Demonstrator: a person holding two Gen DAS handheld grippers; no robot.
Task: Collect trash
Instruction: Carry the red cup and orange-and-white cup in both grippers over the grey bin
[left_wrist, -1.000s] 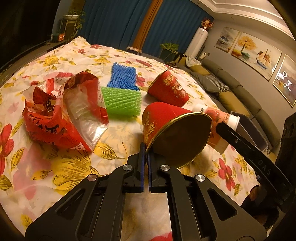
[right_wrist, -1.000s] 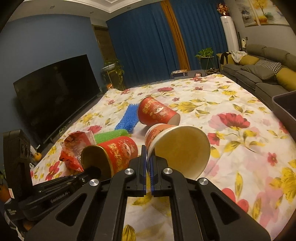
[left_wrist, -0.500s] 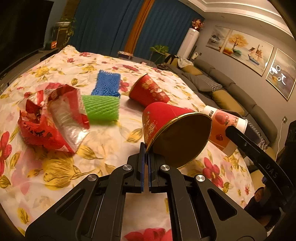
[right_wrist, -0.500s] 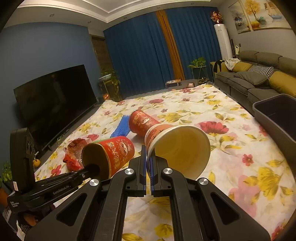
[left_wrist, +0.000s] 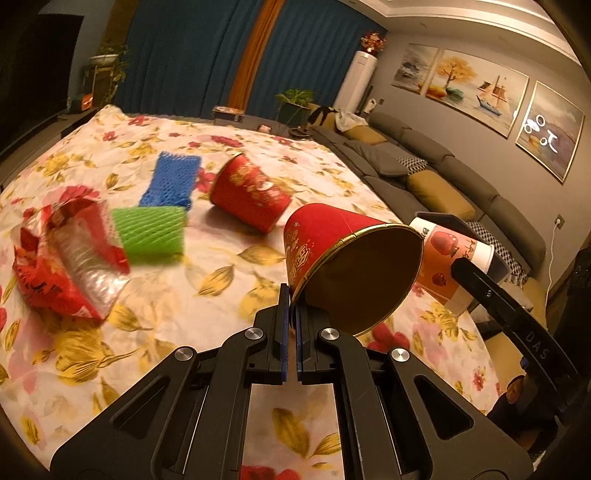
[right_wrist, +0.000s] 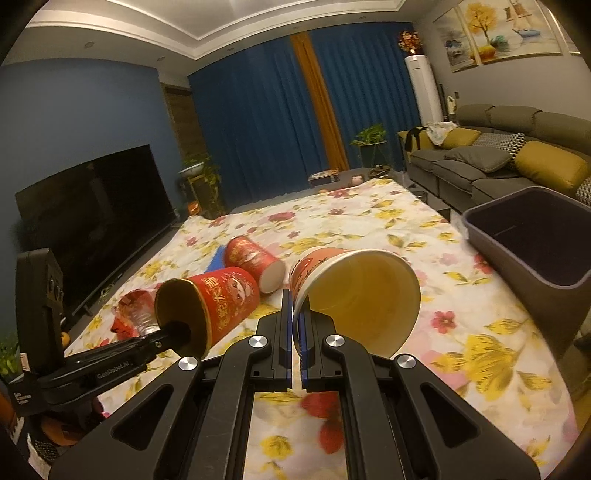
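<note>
Cups are held above the floral worktop (left_wrist: 221, 258): the left gripper (left_wrist: 290, 306) has its jaws clamped on a red cup (left_wrist: 332, 254), the right gripper (right_wrist: 295, 314) on a white-lined cup (right_wrist: 354, 291). Beyond the red cup lie another cup (left_wrist: 251, 195), green netting (left_wrist: 151, 232), blue netting (left_wrist: 173, 181) and a wrapper (left_wrist: 62, 258); a grey bin (right_wrist: 532, 240) stands right of the white-lined cup.

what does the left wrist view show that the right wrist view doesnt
Only the left wrist view shows the green foam net and the wall paintings in full. Only the right wrist view shows the television and the open inside of the grey bin. Both show the left gripper shut on the rim of a red cup, the right gripper shut on the rim of an orange cup, a third red cup lying on its side, the crumpled red wrapper, the blue net and the sofa.
</note>
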